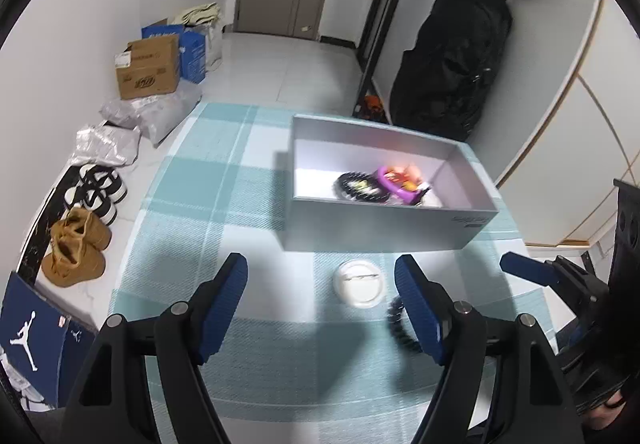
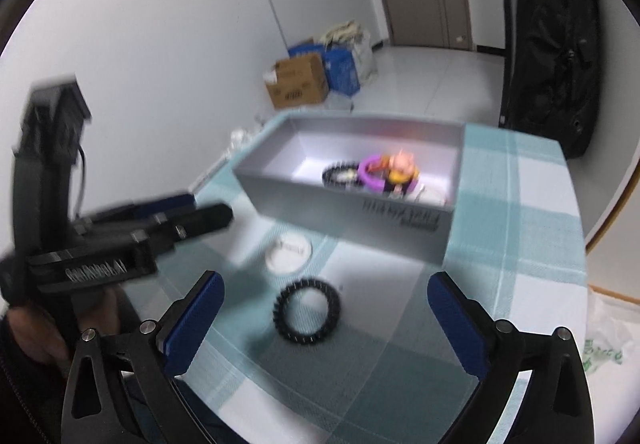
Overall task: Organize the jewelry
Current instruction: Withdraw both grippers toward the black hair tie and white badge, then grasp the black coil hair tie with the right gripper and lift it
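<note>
A white round badge [image 1: 360, 283] lies on the teal checked tablecloth [image 1: 240, 204], just ahead of my left gripper [image 1: 320, 268], which is open and holds nothing. A black spiky ring [image 2: 280, 318] lies flat on the cloth between the wide-open fingers of my right gripper [image 2: 326, 280], untouched by either pad. In the left wrist view the same ring [image 1: 396, 324] is partly hidden behind a finger. Behind both stands an open grey box [image 1: 380, 216] holding another black ring [image 1: 352, 188], a purple ring [image 1: 394, 186] and a small figure [image 2: 400, 168].
To the left of the table, cardboard boxes [image 1: 148, 68], plastic bags [image 1: 132, 116] and shoes [image 1: 76, 248] line the floor. A black bag [image 1: 456, 64] leans on the wall behind the table. A plastic bag [image 2: 604, 336] lies past the table's right edge.
</note>
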Demonstrator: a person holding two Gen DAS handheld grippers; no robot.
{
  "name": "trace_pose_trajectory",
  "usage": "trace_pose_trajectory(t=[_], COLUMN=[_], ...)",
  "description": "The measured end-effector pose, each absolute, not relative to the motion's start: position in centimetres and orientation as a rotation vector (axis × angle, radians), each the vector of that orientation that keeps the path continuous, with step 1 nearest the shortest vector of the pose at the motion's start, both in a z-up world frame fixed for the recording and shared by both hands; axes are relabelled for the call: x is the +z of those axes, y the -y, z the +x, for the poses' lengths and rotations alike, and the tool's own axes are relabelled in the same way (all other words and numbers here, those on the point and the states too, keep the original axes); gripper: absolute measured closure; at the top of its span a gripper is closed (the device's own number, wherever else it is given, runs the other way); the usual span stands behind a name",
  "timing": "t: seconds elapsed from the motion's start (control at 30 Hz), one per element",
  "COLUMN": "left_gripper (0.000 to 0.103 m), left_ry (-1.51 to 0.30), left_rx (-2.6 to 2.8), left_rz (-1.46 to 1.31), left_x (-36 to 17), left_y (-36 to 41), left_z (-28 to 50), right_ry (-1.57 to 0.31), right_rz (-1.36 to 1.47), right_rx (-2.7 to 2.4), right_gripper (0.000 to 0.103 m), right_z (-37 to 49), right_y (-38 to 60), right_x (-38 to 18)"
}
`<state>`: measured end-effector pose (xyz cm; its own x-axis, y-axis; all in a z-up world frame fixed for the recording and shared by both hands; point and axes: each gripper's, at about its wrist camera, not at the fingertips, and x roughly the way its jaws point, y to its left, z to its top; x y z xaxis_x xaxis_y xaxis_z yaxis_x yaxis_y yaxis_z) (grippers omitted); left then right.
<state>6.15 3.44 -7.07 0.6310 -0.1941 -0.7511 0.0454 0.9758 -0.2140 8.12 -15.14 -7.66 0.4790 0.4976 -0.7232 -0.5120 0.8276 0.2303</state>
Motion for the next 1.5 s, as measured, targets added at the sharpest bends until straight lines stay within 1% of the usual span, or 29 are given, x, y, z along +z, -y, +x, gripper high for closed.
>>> trace_pose_trajectory(t=[0.2, 0.33, 0.37, 0.47, 0.63, 0.67, 0.7, 0.73, 0.77, 0.8, 1.07, 1.5], left_gripper=[0.031, 0.031, 0.031, 0.031, 0.031, 0.030, 0.030, 0.030, 0.030, 0.030, 0.030, 0.031], left_ry=[-0.876, -0.875, -0.873, -0.871, -0.884, -0.885, -0.885, -0.886, -0.888, -0.891, -0.935, -1.026], left_rx=[-0.108, -0.104, -0.104, -0.104, -0.102, -0.102, -0.102, -0.101, -0.102, -0.102, -0.112, -0.210], left_rz=[-0.210, -0.216, -0.214, -0.213, -0.220, -0.220, -0.219, -0.218, -0.217, -0.215, -0.198, -0.157], left_x=[-7.0, -7.1, -7.1, -7.1, -7.2, -7.2, -7.2, -7.2, -7.3, -7.3, -8.2, -9.5], left_y=[-4.7, -4.9, -5.0, -5.1, -5.3, -5.4, -5.3, -5.3, -5.3, -5.3, -4.7, -1.7], left_z=[6.1, 6.0, 5.9, 5.9, 6.0, 6.0, 6.0, 6.0, 6.1, 6.1, 6.5, 7.4], right_ry=[-0.938, -0.933, -0.933, -0.939, -0.919, -0.916, -0.912, -0.908, -0.905, -0.904, -0.929, -0.858], right_rz=[-0.152, -0.174, -0.182, -0.197, -0.267, -0.273, -0.280, -0.287, -0.292, -0.294, -0.159, 0.058], right_rx=[0.592, 0.589, 0.586, 0.573, 0.550, 0.554, 0.563, 0.570, 0.578, 0.586, 0.609, 0.597], right_gripper=[0.002, 0.003, 0.005, 0.016, 0.027, 0.032, 0.040, 0.044, 0.052, 0.055, 0.057, 0.057], right_z=[7.9, 7.8, 7.8, 7.8, 7.7, 7.6, 7.4, 7.3, 7.1, 7.0, 7.6, 8.9], right_y=[12.8, 12.1, 12.0, 11.8, 11.2, 11.1, 11.1, 11.0, 10.9, 10.7, 12.5, 16.4], right_x=[-10.4, -11.1, -11.2, -11.7, -12.0, -12.0, -12.0, -12.0, -11.9, -11.9, -11.0, -7.4])
